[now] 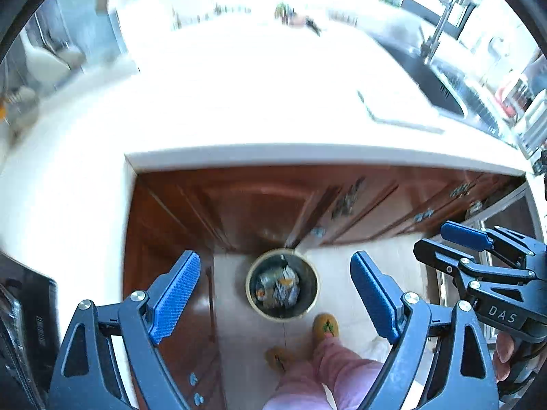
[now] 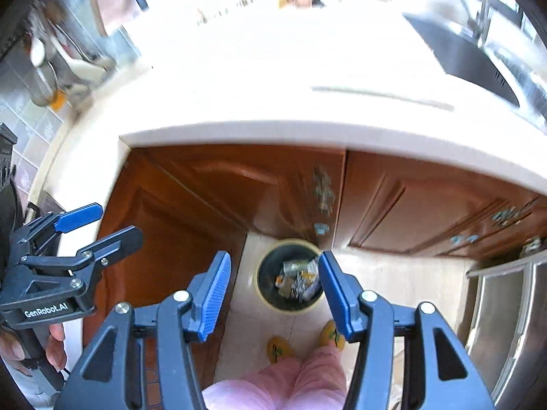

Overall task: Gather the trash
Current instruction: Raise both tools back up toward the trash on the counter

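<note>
A round bin [image 1: 253,287] with a pale rim stands on the tiled floor in the corner of the cabinets, far below both grippers. Crumpled wrappers [image 1: 278,285] lie inside it. My left gripper [image 1: 275,263] is open and empty, and the bin shows in the gap between its blue pads. In the right wrist view the same bin [image 2: 268,273] and its wrappers [image 2: 297,278] appear between the blue pads of my right gripper [image 2: 274,256], also open and empty. Each gripper shows in the other's view, the right gripper [image 1: 444,244] at the right edge and the left gripper [image 2: 102,227] at the left.
A bright white L-shaped counter [image 1: 307,152] runs above brown cabinet doors [image 2: 212,184]. Small blurred items [image 1: 294,17] lie near its far edge. A dark sink [image 1: 441,89] with a tap sits at the right. A person's pink-trousered legs [image 2: 290,382] and yellow slippers [image 1: 326,324] stand by the bin.
</note>
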The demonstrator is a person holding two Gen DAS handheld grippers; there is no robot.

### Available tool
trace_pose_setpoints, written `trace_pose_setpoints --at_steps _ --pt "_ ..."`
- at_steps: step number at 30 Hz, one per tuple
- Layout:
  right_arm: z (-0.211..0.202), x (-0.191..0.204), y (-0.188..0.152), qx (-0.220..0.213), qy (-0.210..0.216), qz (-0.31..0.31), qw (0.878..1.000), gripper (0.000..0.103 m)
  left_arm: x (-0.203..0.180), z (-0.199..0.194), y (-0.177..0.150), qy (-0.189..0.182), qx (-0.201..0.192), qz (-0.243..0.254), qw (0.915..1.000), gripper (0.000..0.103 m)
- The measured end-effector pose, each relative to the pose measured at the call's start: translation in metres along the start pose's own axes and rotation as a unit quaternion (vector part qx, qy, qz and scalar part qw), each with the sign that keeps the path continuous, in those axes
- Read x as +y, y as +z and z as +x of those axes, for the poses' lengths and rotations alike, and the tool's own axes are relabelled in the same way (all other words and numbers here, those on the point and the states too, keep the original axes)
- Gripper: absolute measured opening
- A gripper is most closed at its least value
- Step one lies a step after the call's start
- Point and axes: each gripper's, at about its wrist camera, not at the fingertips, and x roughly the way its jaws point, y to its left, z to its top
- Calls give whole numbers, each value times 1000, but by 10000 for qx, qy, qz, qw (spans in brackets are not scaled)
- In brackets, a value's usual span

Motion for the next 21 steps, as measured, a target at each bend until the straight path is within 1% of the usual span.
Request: trace_pose_setpoints --at_steps 6,10,14,21 --pt "-48 10 19 -514 -48 33 9987 54 -1 -58 25 42 -630 110 9979 88" --pt "-73 17 28 -780 -33 58 9969 54 -6 -88 33 64 -934 146 9955 88" --pt "-97 23 36 -1018 -85 86 9947 54 -12 -106 42 74 -1178 199 9928 88" --pt "-124 24 55 -1379 -176 63 9903 54 -20 -139 73 128 -1677 195 9856 88"
